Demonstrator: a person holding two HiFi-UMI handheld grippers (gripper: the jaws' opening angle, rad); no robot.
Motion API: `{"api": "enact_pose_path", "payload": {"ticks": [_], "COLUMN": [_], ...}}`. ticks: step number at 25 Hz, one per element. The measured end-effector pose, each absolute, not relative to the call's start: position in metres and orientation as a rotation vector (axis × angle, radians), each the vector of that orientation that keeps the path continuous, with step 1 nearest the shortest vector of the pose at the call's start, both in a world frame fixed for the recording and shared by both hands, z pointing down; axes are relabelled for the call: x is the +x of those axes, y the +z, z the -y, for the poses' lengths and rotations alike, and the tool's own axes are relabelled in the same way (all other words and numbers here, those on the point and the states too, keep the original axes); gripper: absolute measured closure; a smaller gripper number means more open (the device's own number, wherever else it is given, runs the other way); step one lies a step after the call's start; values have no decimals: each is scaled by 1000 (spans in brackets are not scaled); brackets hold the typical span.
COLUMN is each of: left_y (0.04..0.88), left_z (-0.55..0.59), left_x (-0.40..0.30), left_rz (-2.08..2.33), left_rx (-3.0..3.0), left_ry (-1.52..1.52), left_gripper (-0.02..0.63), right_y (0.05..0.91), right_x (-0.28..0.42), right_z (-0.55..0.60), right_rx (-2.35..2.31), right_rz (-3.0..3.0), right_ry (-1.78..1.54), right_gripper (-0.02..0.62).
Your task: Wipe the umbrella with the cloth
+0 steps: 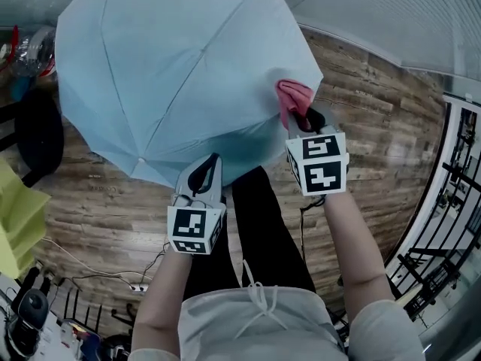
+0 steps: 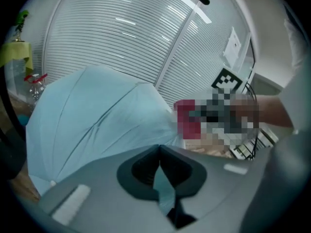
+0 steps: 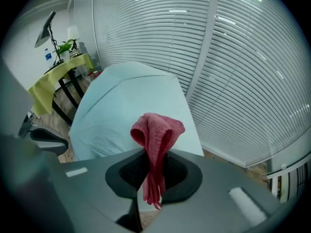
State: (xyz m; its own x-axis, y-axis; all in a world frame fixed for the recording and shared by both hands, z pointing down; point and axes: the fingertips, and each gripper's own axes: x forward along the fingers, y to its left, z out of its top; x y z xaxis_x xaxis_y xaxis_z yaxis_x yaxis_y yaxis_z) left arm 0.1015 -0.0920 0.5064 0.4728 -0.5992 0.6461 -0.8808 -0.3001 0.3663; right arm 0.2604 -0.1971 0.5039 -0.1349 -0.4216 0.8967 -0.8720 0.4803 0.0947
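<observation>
An open pale blue umbrella (image 1: 180, 66) fills the upper part of the head view, its canopy facing me. My left gripper (image 1: 203, 173) is shut on the canopy's near edge; the left gripper view shows a strip of blue fabric (image 2: 163, 191) pinched between the jaws. My right gripper (image 1: 304, 119) is shut on a bunched red cloth (image 1: 293, 96), which rests against the canopy's right edge. In the right gripper view the red cloth (image 3: 156, 140) sticks up from the closed jaws, with the umbrella (image 3: 131, 106) behind it.
Wooden plank floor (image 1: 376, 119) lies below. White slatted blinds (image 1: 391, 13) run along the far right. A yellow-covered table (image 1: 19, 216) and a dark chair (image 1: 37, 134) stand at the left, cables (image 1: 90, 269) cross the floor, and a metal rack (image 1: 451, 201) is at the right.
</observation>
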Motion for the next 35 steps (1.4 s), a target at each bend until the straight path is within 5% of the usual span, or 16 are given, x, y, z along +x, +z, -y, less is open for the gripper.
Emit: {"api": "enact_pose_path", "payload": {"ticks": [19,35], "left_y": [545,576], "left_z": [-43,-84], "left_x": [-121,-155], "left_rz": [1422,1447], "left_rx": [1836,1732], "left_ry": [600,580], "left_gripper": [600,600], "right_y": [596,635], "right_x": [-46,-52], "right_z": [-1,9], "right_rx": [628,711], "right_rz": [1948,1952], "right_ry": [711,728], "right_gripper": [537,535]}}
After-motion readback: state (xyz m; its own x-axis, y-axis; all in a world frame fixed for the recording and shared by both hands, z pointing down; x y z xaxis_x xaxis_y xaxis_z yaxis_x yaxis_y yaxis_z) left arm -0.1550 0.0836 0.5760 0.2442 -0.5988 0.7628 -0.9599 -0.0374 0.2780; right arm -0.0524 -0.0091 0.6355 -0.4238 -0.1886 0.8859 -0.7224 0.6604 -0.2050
